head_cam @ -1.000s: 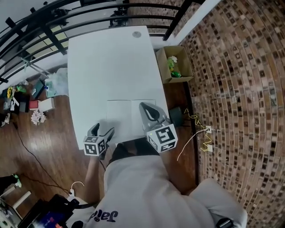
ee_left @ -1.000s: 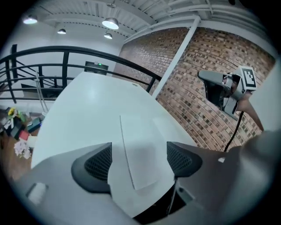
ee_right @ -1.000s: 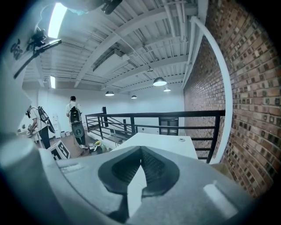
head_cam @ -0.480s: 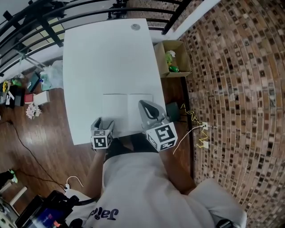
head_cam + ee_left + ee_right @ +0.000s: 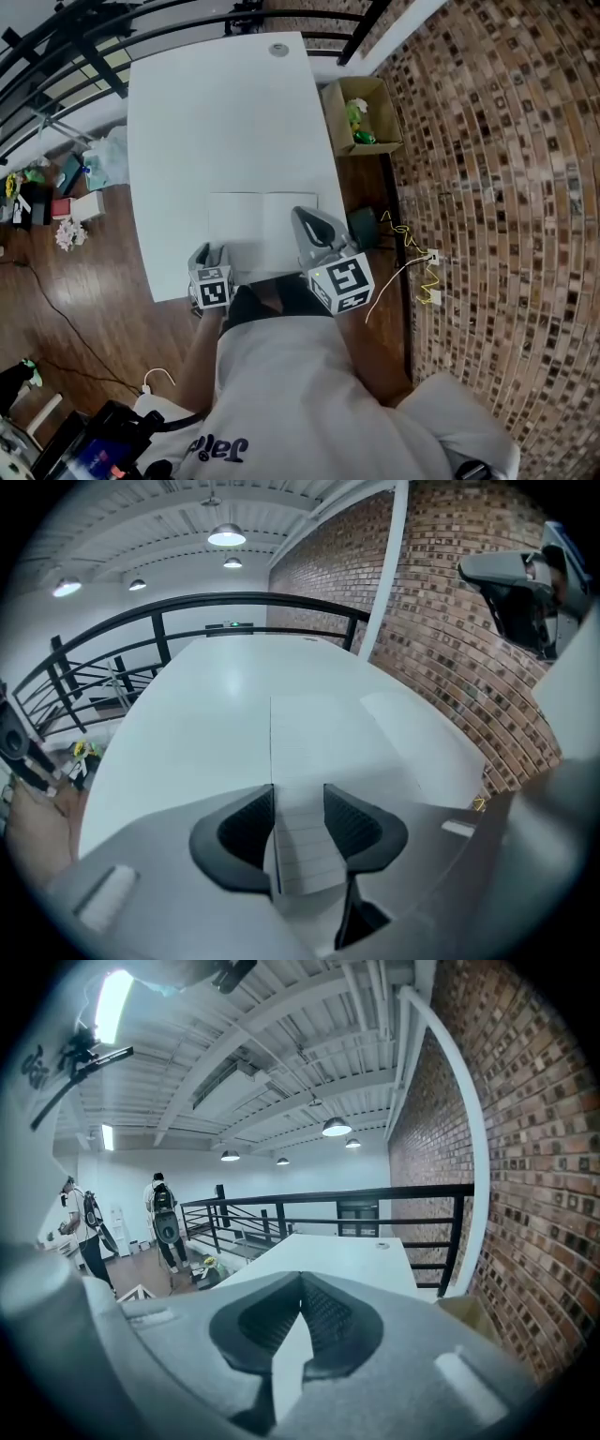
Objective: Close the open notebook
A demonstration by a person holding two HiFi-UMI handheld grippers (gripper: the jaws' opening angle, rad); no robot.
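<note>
The open white lined notebook (image 5: 262, 219) lies flat on the white table (image 5: 225, 112), lower centre of the head view, with both pages showing, so nothing is closed yet. My left gripper (image 5: 298, 797) is at its lower-left corner. Its jaws have just been closing and stand half-spread with the page edge between them (not yet nipped, I'd say). My right gripper (image 5: 300, 1279), pressed together on nothing, hovers at the notebook's lower right. Lifting and folding the page over is all still to do.

Tabletop (image 5: 225, 122) beyond notebook (image 5: 253, 220) open; railing (image 5: 375, 1192) past far edge; brick wall (image 5: 487, 187) right
</note>
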